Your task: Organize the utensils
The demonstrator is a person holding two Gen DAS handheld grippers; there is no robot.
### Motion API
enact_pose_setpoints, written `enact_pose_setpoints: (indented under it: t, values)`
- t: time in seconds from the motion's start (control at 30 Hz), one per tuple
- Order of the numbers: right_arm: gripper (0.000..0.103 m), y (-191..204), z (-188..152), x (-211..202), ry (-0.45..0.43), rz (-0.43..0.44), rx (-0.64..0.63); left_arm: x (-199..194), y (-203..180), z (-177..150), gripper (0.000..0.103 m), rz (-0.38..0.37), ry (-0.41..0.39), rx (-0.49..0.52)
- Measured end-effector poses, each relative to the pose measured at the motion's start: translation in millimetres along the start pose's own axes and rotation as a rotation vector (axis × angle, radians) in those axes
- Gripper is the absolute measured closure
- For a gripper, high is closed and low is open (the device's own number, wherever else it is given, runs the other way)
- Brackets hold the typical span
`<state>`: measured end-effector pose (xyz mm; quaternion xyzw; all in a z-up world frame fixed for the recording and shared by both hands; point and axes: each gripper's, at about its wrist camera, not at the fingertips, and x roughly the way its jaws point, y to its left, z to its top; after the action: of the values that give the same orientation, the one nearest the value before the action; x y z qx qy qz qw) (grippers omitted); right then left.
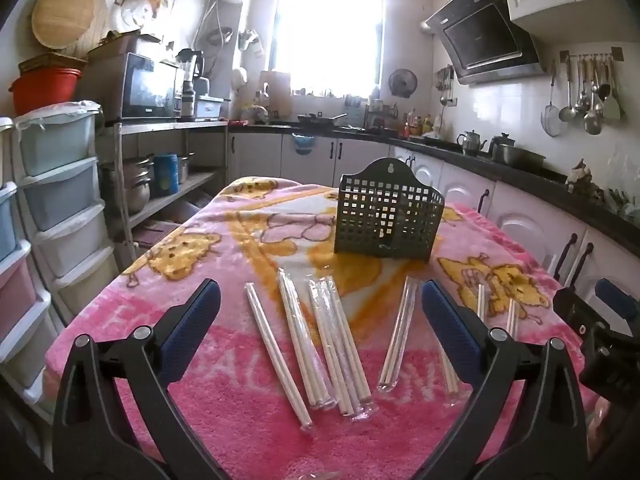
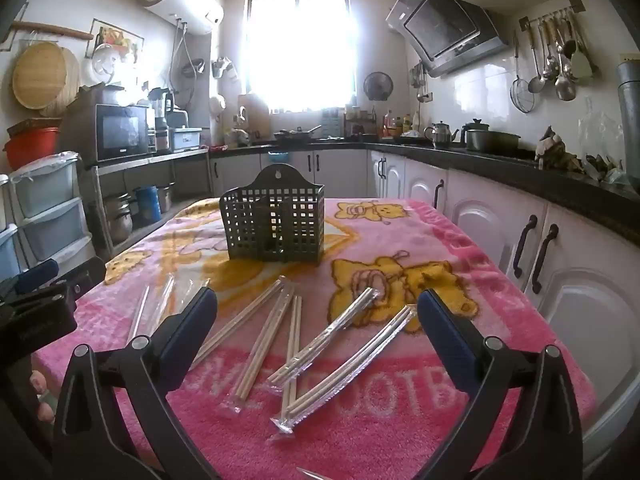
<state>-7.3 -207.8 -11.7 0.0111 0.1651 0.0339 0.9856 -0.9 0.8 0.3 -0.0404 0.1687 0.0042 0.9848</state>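
Note:
Several pairs of chopsticks in clear plastic sleeves lie scattered on a pink blanket point(image 1: 240, 400) over a table. In the left wrist view they point(image 1: 332, 340) lie between the fingers of my left gripper point(image 1: 320, 308), which is open and empty just above the blanket. A dark perforated utensil holder point(image 1: 388, 220) stands upright beyond them. In the right wrist view more wrapped chopsticks point(image 2: 336, 332) lie between the fingers of my right gripper point(image 2: 318, 308), also open and empty, with the holder point(image 2: 274, 220) behind.
The right gripper's body point(image 1: 600, 340) shows at the right edge of the left view; the left gripper's body point(image 2: 36, 312) at the left edge of the right view. Plastic drawers point(image 1: 60, 200) stand left of the table, white cabinets point(image 2: 540, 248) right.

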Motion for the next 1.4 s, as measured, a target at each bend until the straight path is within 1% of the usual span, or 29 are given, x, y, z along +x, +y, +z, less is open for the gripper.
enact_pose_setpoints:
  t: [0.53, 0.73, 0.8, 1.4]
  values:
    - [0.006, -1.1, -1.9, 1.2, 0.003, 0.006, 0.007, 0.4, 0.0, 0.0, 0.011, 0.003, 0.006, 0.003]
    - [0.006, 6.8, -2.5, 2.3, 0.007, 0.005, 0.005, -0.3, 0.4, -0.2, 0.011, 0.002, 0.007, 0.001]
    - [0.006, 1.2, -4.0, 4.8, 0.008, 0.008, 0.008, -0.3, 0.4, -0.2, 0.011, 0.0, 0.009, 0.001]
    - [0.006, 1.8, -4.2, 5.0, 0.009, 0.007, 0.01, 0.6, 0.4, -0.3, 0.011, 0.003, 0.012, 0.001]
